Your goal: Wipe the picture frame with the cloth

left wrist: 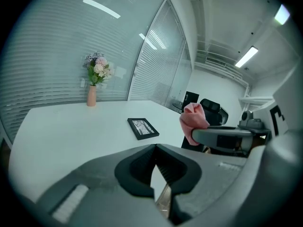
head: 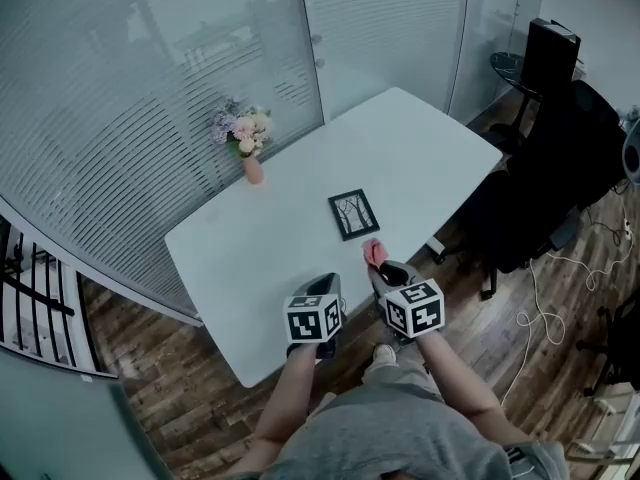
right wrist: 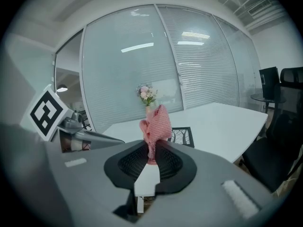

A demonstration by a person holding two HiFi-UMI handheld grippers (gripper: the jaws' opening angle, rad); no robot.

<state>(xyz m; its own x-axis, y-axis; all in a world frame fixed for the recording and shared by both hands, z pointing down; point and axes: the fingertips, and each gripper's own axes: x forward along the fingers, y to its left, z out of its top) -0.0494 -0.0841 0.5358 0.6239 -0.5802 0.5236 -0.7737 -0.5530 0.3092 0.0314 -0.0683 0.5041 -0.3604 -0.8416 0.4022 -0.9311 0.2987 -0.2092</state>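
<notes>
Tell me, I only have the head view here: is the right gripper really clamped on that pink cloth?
Observer: Yes. The right gripper view shows the right gripper with its jaws shut on the pink cloth, which stands up out of them.
Operator: And the left one?
Observer: The left gripper has its jaws together with nothing between them.
Operator: Is the cloth on the frame?
Observer: No. From the left gripper view it is held in the air, apart from the picture frame lying flat on the table.
</notes>
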